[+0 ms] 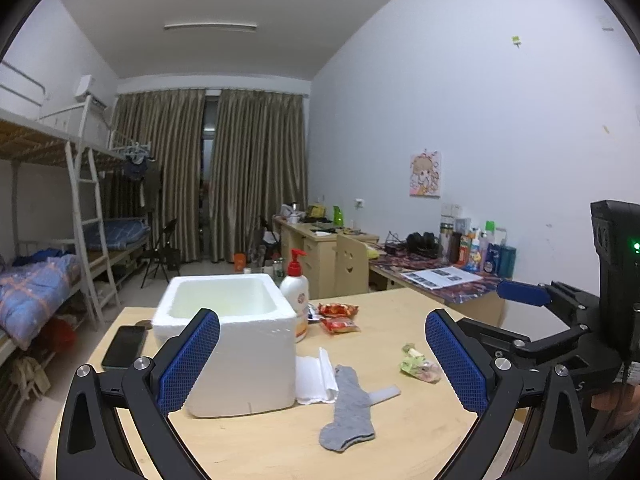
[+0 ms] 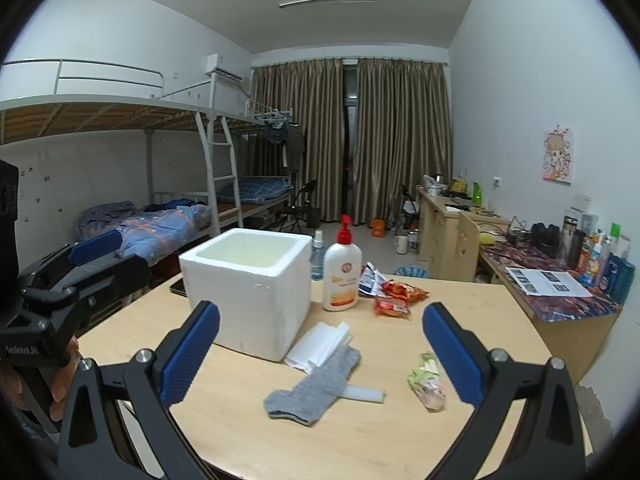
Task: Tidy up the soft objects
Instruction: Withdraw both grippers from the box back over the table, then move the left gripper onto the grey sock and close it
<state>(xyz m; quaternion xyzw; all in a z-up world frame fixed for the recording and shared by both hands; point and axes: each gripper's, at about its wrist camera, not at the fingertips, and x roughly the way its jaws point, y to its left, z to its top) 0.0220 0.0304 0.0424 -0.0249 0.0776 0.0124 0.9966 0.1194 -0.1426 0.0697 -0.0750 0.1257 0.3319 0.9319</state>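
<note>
Your left gripper [image 1: 322,364] and right gripper [image 2: 320,354] both hang above the table [image 2: 460,432] with jaws spread wide, holding nothing. You seem to be at the start: the grey sock [image 2: 314,382] lies lower centre, beside the folded tissue [image 2: 320,346] and foam box [image 2: 248,280]. Next, lower onto the sock and pinch it.
</note>
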